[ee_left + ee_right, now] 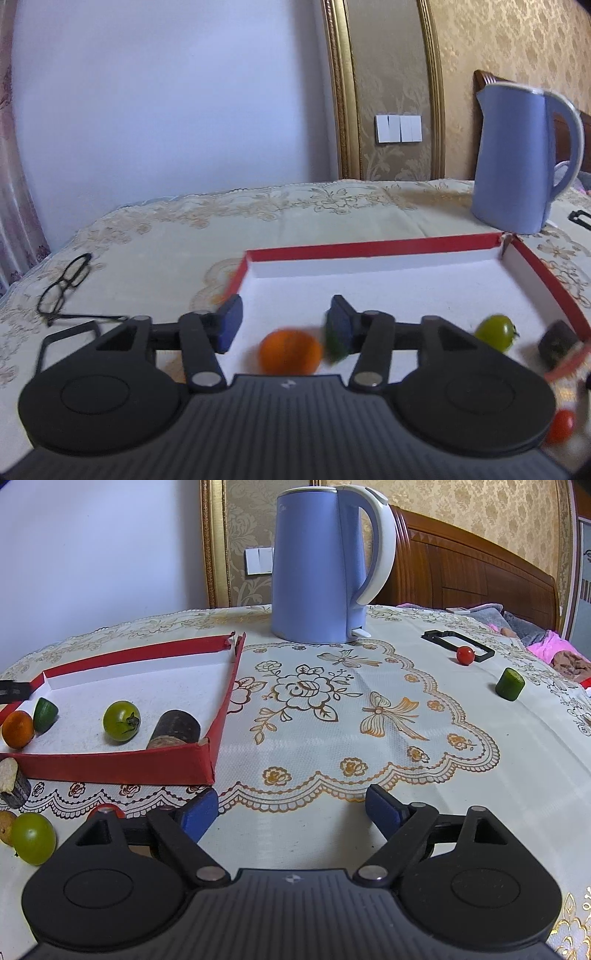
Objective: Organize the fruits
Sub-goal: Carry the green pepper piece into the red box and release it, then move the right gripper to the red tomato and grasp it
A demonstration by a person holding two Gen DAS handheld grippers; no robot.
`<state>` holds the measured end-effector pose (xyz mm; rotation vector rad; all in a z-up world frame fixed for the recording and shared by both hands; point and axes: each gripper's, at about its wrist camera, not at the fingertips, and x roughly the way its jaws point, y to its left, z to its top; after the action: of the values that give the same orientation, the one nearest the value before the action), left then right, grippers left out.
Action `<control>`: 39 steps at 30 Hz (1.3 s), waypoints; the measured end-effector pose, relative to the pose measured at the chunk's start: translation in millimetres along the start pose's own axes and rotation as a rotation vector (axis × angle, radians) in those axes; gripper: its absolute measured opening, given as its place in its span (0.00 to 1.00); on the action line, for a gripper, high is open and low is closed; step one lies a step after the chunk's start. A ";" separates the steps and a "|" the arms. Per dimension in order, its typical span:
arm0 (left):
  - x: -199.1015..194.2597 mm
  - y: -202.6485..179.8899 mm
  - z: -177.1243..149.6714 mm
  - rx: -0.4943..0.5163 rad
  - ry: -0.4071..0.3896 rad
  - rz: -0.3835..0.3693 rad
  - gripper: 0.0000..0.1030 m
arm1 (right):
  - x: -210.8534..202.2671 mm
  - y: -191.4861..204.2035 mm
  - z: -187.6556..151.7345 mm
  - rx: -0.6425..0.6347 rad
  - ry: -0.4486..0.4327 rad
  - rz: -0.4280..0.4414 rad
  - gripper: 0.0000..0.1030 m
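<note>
A red tray [369, 247] with a white floor holds a blurred orange [290, 350], a green cucumber piece [334, 343], a green tomato [495, 332] and a dark chunk [556, 343]. My left gripper [286, 319] hangs open over the tray's left part; the orange lies low between its blue pads, untouched. In the right wrist view the same tray [110, 766] shows the orange [17, 729], cucumber piece [45, 714], green tomato [122, 720] and dark chunk [177, 729]. My right gripper [291, 805] stands open over bare cloth, nothing between its fingers.
Loose on the cloth: a green fruit [32, 837], a dark chunk [13, 782], a half-hidden red tomato [105, 810], a far red tomato [464, 655] and a cucumber piece [510, 684]. A blue kettle [317, 565] stands behind the tray. Glasses [66, 288] lie left.
</note>
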<state>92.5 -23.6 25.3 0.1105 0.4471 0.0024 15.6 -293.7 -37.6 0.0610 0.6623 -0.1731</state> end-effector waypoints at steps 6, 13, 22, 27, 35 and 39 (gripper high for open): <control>-31.8 34.4 -30.6 -0.055 0.021 0.054 0.55 | -0.1 -0.1 -0.2 0.000 0.000 0.000 0.85; -48.6 79.1 -52.6 -0.168 0.068 0.076 0.58 | -0.1 0.0 -0.1 0.000 0.000 0.000 0.85; -32.2 104.3 -68.6 -0.275 0.166 0.105 0.58 | -9.6 -12.8 -2.1 0.069 -0.058 0.071 0.87; -24.6 98.9 -68.2 -0.262 0.169 0.111 0.64 | -24.2 -4.7 -10.5 0.047 -0.070 0.158 0.87; -17.2 97.5 -66.1 -0.283 0.164 0.090 0.76 | -39.5 26.6 -10.2 -0.059 -0.100 0.197 0.87; -15.6 93.8 -65.1 -0.265 0.173 0.095 0.79 | -42.6 37.6 -9.9 -0.098 -0.109 0.197 0.81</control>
<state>52.3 76.1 -16.2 -0.1305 0.6102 0.1655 -16.7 -249.6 -19.1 0.0219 0.5518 0.0454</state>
